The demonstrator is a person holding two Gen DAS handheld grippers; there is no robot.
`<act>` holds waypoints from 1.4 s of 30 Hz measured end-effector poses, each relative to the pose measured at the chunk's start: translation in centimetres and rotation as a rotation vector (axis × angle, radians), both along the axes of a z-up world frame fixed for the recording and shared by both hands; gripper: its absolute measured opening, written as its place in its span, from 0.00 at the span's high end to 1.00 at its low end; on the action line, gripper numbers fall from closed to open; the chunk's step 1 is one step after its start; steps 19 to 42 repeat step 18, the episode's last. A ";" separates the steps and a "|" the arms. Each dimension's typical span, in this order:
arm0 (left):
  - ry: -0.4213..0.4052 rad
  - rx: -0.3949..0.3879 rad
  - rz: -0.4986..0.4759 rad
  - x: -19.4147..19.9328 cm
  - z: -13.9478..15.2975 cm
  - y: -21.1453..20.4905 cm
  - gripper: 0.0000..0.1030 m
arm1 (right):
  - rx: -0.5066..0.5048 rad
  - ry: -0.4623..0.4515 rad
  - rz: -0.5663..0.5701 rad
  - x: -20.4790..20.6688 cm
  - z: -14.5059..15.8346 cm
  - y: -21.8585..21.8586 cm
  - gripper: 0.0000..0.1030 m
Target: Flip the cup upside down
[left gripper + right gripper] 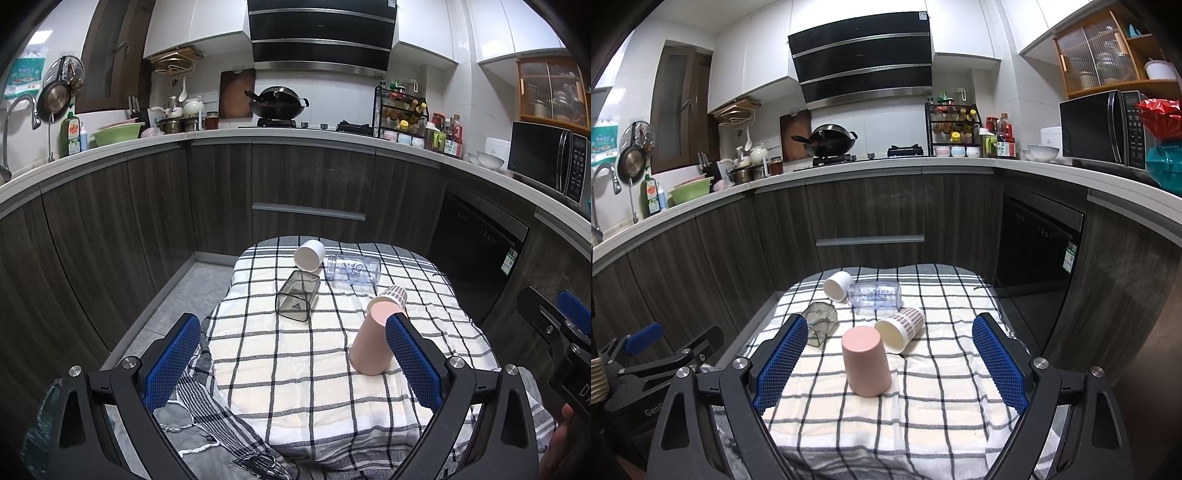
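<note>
A pink cup (pixel 371 338) (pixel 866 362) stands upside down on the checked cloth (pixel 295 362) (pixel 923 398). A patterned paper cup (pixel 900 328) (pixel 396 295) lies on its side just behind it. A white cup (pixel 309 254) (pixel 837 284), a clear bottle (pixel 352 268) (pixel 875 294) and a smoky grey cup (pixel 297 301) (pixel 820 323) also lie on their sides further back. My left gripper (pixel 293 363) is open and empty; its right finger is close beside the pink cup. My right gripper (pixel 890 363) is open and empty, its fingers wide on either side of the pink cup.
The cloth covers a small table in front of dark kitchen cabinets (pixel 310 184). Grey floor tiles (pixel 192 291) lie to the left. The right gripper's body (pixel 561 332) shows at the right edge of the left wrist view, the left gripper's body (pixel 657 362) at the left of the right wrist view.
</note>
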State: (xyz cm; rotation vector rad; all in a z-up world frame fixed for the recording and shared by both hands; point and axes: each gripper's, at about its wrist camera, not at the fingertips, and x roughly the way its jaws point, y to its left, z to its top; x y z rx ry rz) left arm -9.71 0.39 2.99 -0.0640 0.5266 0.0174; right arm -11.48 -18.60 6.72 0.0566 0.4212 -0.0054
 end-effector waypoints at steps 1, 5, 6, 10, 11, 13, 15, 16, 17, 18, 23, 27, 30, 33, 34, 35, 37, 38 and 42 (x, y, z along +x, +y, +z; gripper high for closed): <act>0.001 -0.001 0.000 0.0 0.0 0.0 0.01 | 0.000 0.001 0.000 0.0 0.0 0.0 0.12; 0.003 -0.006 -0.005 0.1 0.0 0.0 0.01 | 0.000 0.003 0.002 0.0 0.0 0.0 0.11; 0.003 -0.007 -0.005 0.1 0.0 0.0 0.01 | -0.001 0.004 0.002 0.0 0.0 0.0 0.11; 0.002 -0.001 -0.002 0.0 0.0 -0.1 0.01 | -0.002 0.002 0.001 0.0 0.0 0.0 0.11; 0.002 -0.003 -0.004 0.0 0.0 -0.1 0.01 | -0.005 0.003 0.000 0.0 0.0 0.0 0.11; 0.004 -0.003 -0.006 0.0 -0.1 -0.2 0.01 | -0.005 0.004 0.000 0.0 -0.1 0.0 0.11; 0.008 0.000 -0.011 0.1 -0.1 -0.3 0.01 | -0.006 0.006 0.000 0.1 -0.1 0.0 0.11; 0.007 -0.001 -0.012 0.1 -0.2 -0.3 0.01 | -0.006 0.007 0.000 0.1 -0.1 -0.1 0.11; 0.006 -0.001 -0.012 0.1 -0.2 -0.3 0.00 | -0.006 0.007 0.000 0.1 -0.1 -0.1 0.11; 0.008 0.003 -0.009 0.1 -0.2 -0.4 0.00 | -0.007 0.008 -0.001 0.2 -0.1 -0.2 0.11; 0.008 0.003 -0.009 0.1 -0.2 -0.4 0.00 | -0.007 0.008 -0.001 0.2 -0.1 -0.2 0.11; 0.008 0.003 -0.009 0.1 -0.2 -0.4 0.00 | -0.007 0.008 -0.001 0.2 -0.1 -0.2 0.11; 0.008 0.003 -0.009 0.1 -0.2 -0.4 0.00 | -0.007 0.008 -0.001 0.2 -0.1 -0.2 0.11; 0.008 0.003 -0.009 0.1 -0.2 -0.4 0.00 | -0.007 0.008 -0.001 0.2 -0.1 -0.2 0.11; 0.008 0.003 -0.009 0.1 -0.2 -0.4 0.00 | -0.007 0.008 -0.001 0.2 -0.1 -0.2 0.11; 0.008 0.003 -0.009 0.1 -0.2 -0.4 0.00 | -0.007 0.008 -0.001 0.2 -0.1 -0.2 0.11; 0.008 0.003 -0.009 0.1 -0.2 -0.4 0.00 | -0.007 0.008 -0.001 0.2 -0.1 -0.2 0.11; 0.008 0.003 -0.009 0.1 -0.2 -0.4 0.00 | -0.007 0.008 -0.001 0.2 -0.1 -0.2 0.11; 0.008 0.003 -0.009 0.1 -0.2 -0.4 0.00 | -0.007 0.008 -0.001 0.2 -0.1 -0.2 0.11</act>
